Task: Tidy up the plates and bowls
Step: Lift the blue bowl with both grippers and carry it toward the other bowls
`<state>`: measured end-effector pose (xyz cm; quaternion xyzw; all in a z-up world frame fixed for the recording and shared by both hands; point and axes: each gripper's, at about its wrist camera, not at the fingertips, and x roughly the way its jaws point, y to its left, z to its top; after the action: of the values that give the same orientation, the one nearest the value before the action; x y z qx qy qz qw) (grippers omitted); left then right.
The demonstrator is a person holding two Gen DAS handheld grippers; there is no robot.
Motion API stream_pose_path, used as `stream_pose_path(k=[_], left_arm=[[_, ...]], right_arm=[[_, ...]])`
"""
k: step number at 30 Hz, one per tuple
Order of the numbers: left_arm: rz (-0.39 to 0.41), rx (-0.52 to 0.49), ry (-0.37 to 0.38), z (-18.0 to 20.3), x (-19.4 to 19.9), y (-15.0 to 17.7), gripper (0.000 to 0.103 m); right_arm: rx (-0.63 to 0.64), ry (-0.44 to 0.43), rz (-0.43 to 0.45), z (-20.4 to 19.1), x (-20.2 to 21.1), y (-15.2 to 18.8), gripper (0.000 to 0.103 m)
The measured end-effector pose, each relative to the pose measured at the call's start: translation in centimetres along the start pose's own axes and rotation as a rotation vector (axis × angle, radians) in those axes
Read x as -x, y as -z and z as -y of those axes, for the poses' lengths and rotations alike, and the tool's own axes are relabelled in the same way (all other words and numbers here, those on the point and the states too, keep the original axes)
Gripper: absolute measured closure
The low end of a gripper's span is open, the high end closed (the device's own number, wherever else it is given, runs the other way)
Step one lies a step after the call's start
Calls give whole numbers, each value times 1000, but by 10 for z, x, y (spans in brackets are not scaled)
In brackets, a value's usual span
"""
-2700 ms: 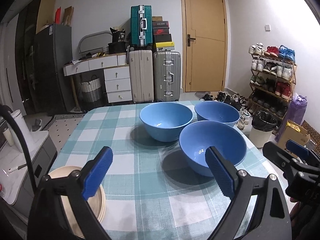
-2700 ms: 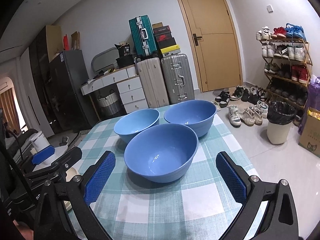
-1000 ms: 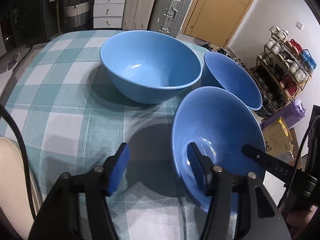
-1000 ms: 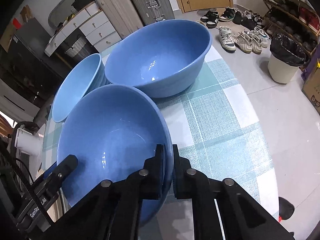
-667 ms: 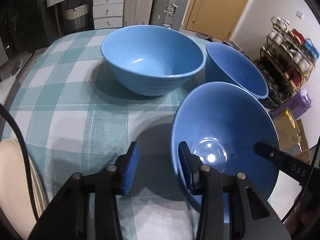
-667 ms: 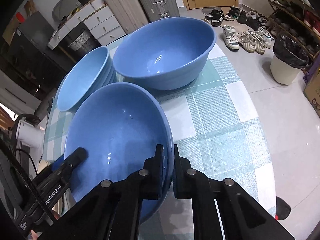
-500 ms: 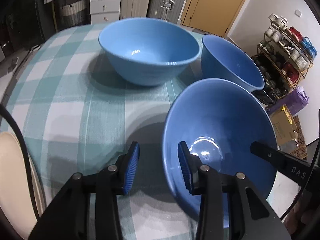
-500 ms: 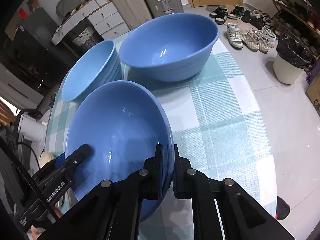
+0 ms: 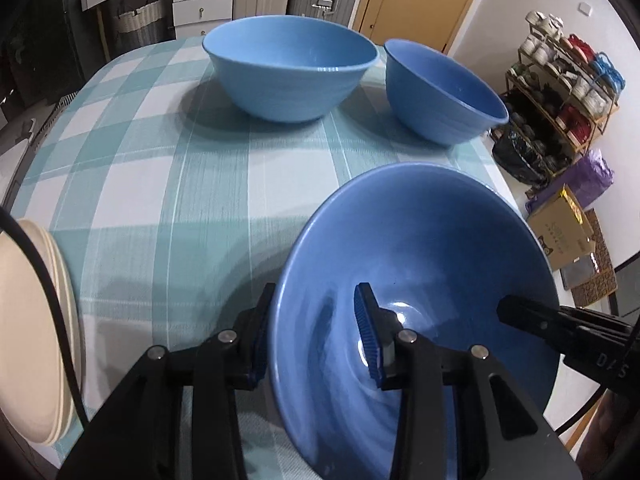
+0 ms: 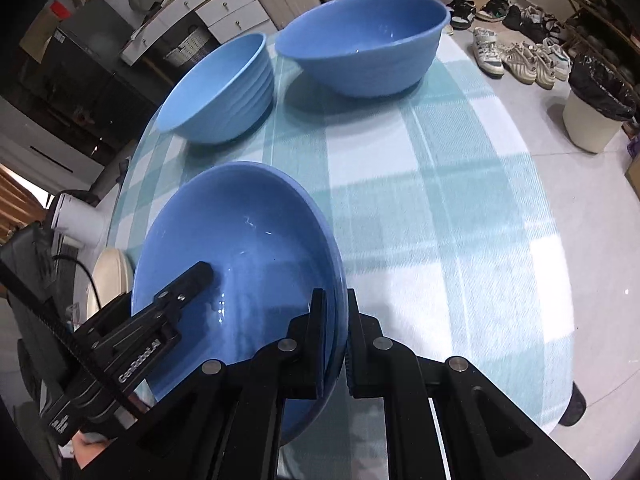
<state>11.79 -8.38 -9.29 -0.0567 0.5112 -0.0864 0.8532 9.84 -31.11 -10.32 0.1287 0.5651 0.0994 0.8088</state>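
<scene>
A blue bowl (image 9: pixel 432 248) is held above the checked tablecloth (image 9: pixel 200 184) by both grippers. My left gripper (image 9: pixel 316 332) straddles its left rim, one finger outside and one inside, with a gap still showing. My right gripper (image 10: pixel 336 332) is shut on the bowl's (image 10: pixel 240 240) right rim. Two more blue bowls stand at the far side: a wide one (image 9: pixel 290 68) and a second one (image 9: pixel 440 88). In the right wrist view they show as a ribbed bowl (image 10: pixel 224 92) and a wide bowl (image 10: pixel 360 40).
A stack of cream plates (image 9: pixel 32 320) sits at the table's left edge; it also shows in the right wrist view (image 10: pixel 110 280). A shoe rack (image 9: pixel 560 76), cardboard box (image 9: pixel 560 232) and bin (image 10: pixel 592 108) stand on the floor to the right. Drawers and suitcases stand behind.
The bowl has been lifted and drawn back toward me, away from the other two bowls. My left gripper has closed in around its left rim; the right has kept its grip.
</scene>
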Motion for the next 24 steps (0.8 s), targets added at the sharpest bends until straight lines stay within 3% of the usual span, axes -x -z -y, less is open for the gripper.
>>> stream_pose_path(k=[10, 20, 22, 24], left_arm=[[24, -21, -1, -1, 12, 26, 66], [38, -3, -9, -3, 12, 24, 66], [44, 2, -13, -5, 14, 24, 65], [49, 11, -9, -7, 16, 23, 65]], right_arm=[[-7, -12, 18, -4, 10, 33, 96], [4, 25, 78, -13, 15, 33, 96], [15, 22, 94, -15, 18, 33, 90], [28, 6, 124, -17, 22, 34, 76]])
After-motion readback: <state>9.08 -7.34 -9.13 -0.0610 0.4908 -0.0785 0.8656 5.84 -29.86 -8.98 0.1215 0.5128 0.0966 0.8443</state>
